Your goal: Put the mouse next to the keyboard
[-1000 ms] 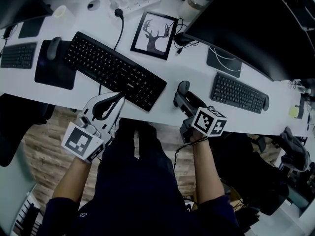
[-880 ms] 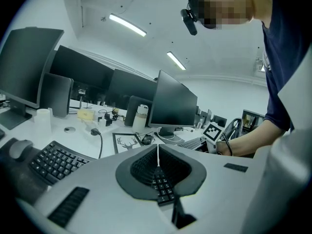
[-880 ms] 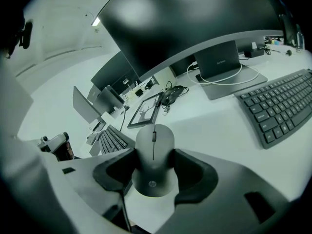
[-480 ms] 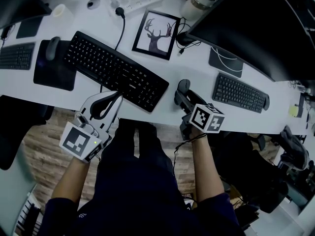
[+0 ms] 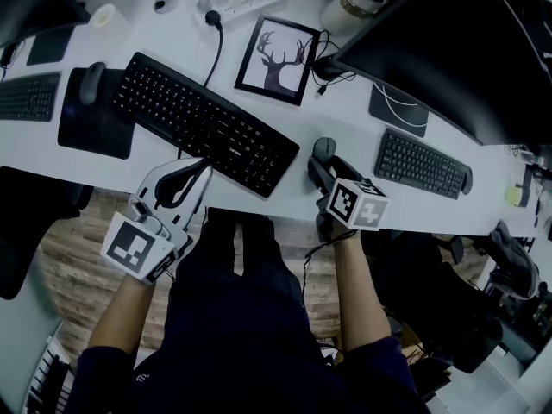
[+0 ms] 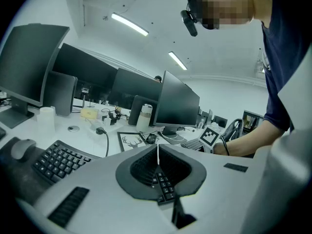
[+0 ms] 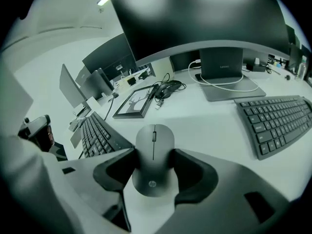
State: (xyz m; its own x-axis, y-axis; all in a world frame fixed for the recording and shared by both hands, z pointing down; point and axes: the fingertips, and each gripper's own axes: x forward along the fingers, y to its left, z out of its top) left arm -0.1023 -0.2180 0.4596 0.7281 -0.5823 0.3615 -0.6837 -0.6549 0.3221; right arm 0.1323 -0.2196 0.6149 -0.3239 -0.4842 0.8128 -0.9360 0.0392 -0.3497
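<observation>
Mouse: dark grey, held between the pads of the right gripper, whose jaws stand wide and press on its two sides. Its long axis runs straight away from the gripper, wheel end pointing toward the monitor stand at the back of the desk and logo end toward the person. It sits low over the white desk top, near the front edge, between the right end of the black keyboard and the grey keyboard, closer to the black one; whether it rests on the desk I cannot tell. The left gripper hangs off the desk's front edge by the black keyboard's near corner, jaws brought together to a thin line with nothing in them. Keyboards number three: the black one, the grey one and a small one at the far left. Mice number two: the second lies on a dark pad left of the black keyboard. One framed deer picture lies behind the black keyboard. One capped bottle stands beside the monitor; its contents do not show. One small cup stands at the back left, its inside too small to read.
</observation>
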